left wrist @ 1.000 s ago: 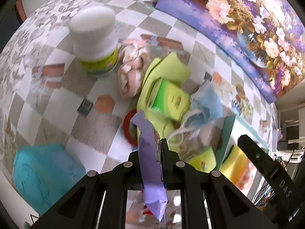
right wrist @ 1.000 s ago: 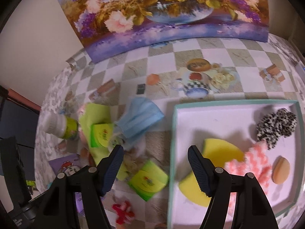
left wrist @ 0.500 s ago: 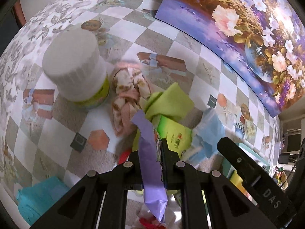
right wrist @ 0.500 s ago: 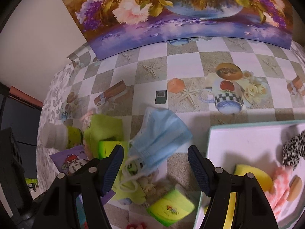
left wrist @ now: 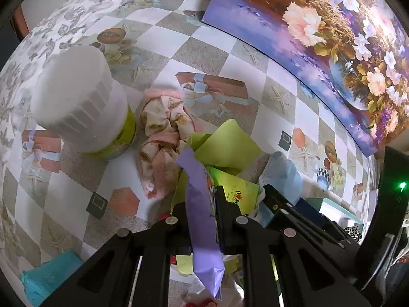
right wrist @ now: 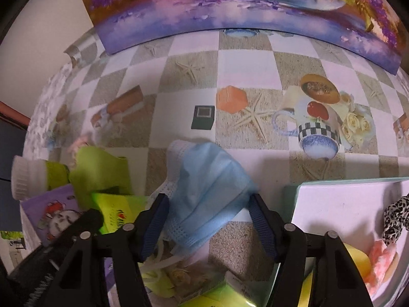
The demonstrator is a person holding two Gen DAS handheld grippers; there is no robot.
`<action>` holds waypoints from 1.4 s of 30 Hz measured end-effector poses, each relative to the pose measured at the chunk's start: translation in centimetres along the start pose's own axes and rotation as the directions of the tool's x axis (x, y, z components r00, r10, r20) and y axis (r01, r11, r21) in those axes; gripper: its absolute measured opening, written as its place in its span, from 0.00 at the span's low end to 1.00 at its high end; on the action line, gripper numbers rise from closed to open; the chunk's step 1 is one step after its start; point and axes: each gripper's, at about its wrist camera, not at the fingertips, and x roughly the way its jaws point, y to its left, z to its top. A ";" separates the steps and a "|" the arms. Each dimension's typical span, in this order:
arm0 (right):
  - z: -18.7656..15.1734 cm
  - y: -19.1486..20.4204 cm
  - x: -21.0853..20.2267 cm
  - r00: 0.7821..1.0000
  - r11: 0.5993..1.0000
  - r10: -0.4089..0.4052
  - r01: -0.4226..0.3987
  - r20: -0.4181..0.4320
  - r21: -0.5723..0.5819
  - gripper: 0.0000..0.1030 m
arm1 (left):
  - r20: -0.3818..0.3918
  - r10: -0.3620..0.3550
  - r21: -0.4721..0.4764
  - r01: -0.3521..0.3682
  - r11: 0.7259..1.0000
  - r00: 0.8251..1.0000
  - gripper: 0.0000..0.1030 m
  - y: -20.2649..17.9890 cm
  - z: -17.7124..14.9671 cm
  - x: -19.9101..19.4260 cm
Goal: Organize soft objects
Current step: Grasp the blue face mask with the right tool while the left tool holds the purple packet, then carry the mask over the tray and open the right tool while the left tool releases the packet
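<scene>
My left gripper [left wrist: 200,199] is shut on a purple packet [left wrist: 202,220] and holds it above the pile. My right gripper [right wrist: 208,209] is open, with its fingers on either side of a blue face mask [right wrist: 207,194] that lies on the table; the mask also shows in the left wrist view [left wrist: 281,176]. A pink floral scrunchie [left wrist: 163,133] lies beside a green cloth [left wrist: 225,145] and green packets [left wrist: 237,192]. The white tray [right wrist: 345,204] at right holds a leopard scrunchie [right wrist: 395,220], a yellow sponge [right wrist: 358,263] and a pink fluffy item [right wrist: 383,253].
A white-capped jar [left wrist: 81,105] stands left of the scrunchie. A teal cloth [left wrist: 48,278] lies at the near left. A flower painting [right wrist: 230,7] leans at the back of the checked tablecloth [right wrist: 242,64]. A red item [left wrist: 199,302] lies below the left gripper.
My right gripper has moved forward and down until its fingers straddle the blue mask. My left gripper has shifted toward the jar and scrunchie, still holding the purple packet.
</scene>
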 end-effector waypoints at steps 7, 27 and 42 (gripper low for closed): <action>-0.8 0.5 -0.4 0.999 0.999 0.024 -0.023 0.029 -0.037 0.31 | -0.009 -0.007 -0.003 0.007 1.000 1.000 0.13 0.1 -0.1 -0.3; -2.5 -2.2 -9.5 0.982 0.998 0.057 -0.058 0.183 -0.001 0.17 | 0.062 -0.032 0.063 0.028 0.998 0.998 0.13 -1.9 -1.9 -5.9; -6.3 -9.6 -18.5 0.958 0.992 -0.085 0.055 0.276 0.114 0.17 | 0.095 -0.088 0.258 0.061 0.964 0.992 0.13 -9.0 -7.3 -10.7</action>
